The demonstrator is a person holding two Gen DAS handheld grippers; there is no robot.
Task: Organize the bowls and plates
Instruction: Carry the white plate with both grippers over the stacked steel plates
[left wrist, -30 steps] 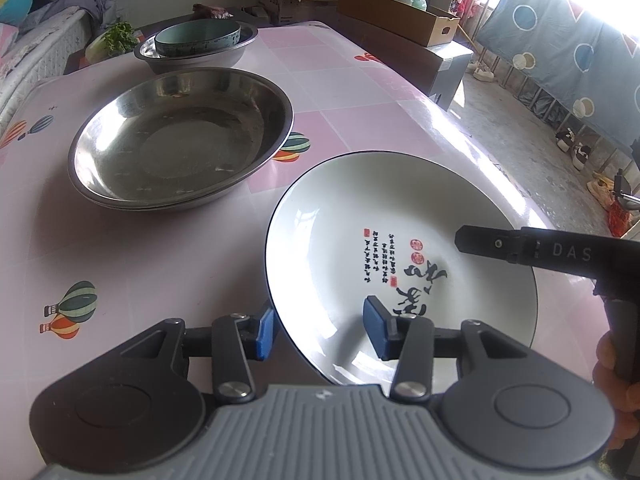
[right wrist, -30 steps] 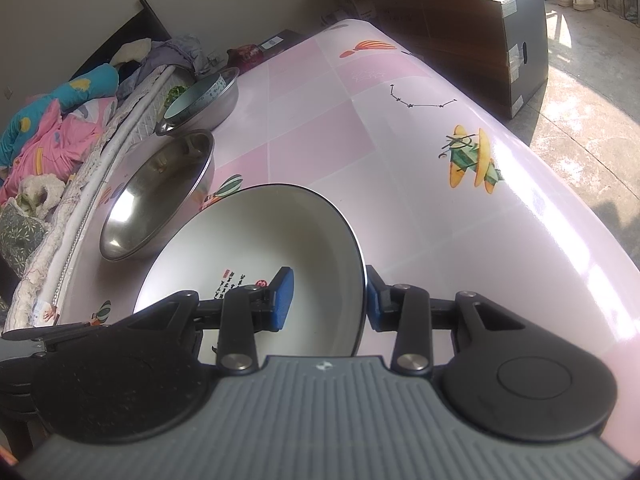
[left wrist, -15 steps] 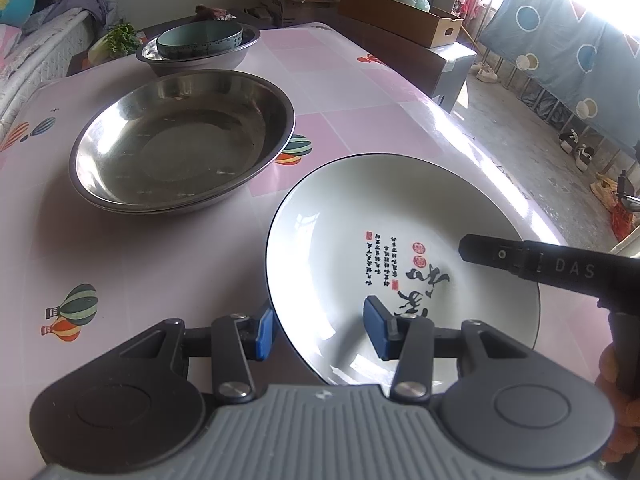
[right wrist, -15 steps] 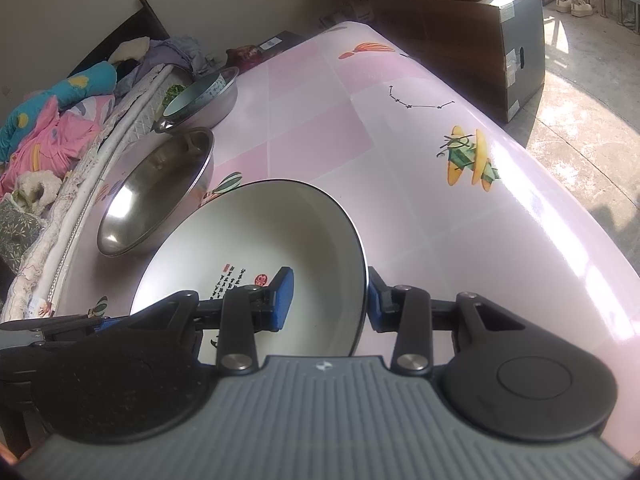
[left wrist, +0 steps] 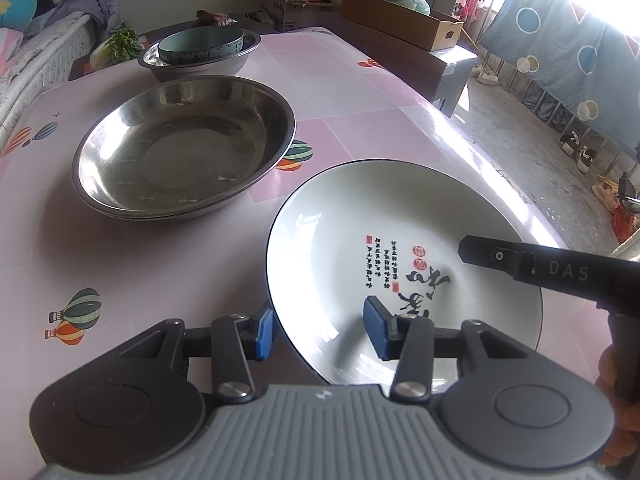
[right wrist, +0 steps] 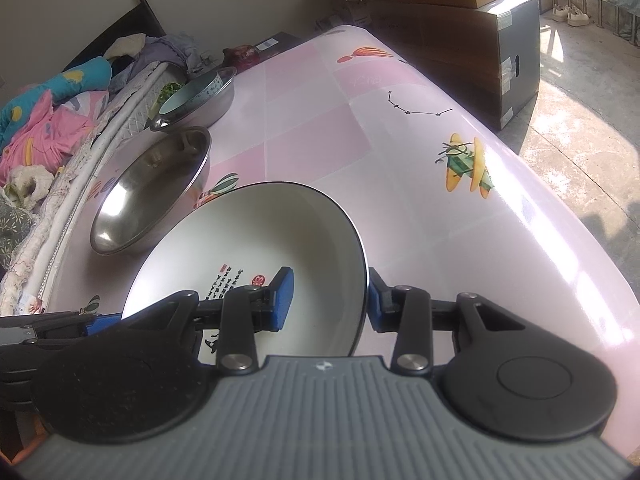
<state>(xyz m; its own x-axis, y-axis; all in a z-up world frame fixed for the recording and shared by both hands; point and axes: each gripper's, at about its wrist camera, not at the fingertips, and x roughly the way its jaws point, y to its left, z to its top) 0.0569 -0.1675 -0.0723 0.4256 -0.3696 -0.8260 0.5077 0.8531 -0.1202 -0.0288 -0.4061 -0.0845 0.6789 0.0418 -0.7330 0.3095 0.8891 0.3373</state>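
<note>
A white plate with black rim and calligraphy [left wrist: 384, 220] [right wrist: 256, 236] is held over the pink table. My left gripper [left wrist: 320, 330] straddles its near-left rim with a wide gap between the blue pads. My right gripper [right wrist: 328, 300] straddles its right rim, one pad inside, one outside, also with a gap. Its finger shows in the left wrist view [left wrist: 560, 270]. A large steel basin [left wrist: 184, 148] [right wrist: 152, 188] sits beyond the plate. Farther back a teal bowl [left wrist: 200, 44] [right wrist: 192, 94] sits in a smaller steel basin [left wrist: 232, 62].
The pink table [left wrist: 120, 264] ends close on the right [right wrist: 540, 208]. Cardboard boxes [right wrist: 460, 36] stand beyond it. A bed with clothes [right wrist: 48, 128] lies along the left edge. Greens [left wrist: 122, 40] lie behind the basins.
The plate and both grippers have shifted slightly up and toward the steel basin. The gaps between the pads look unchanged.
</note>
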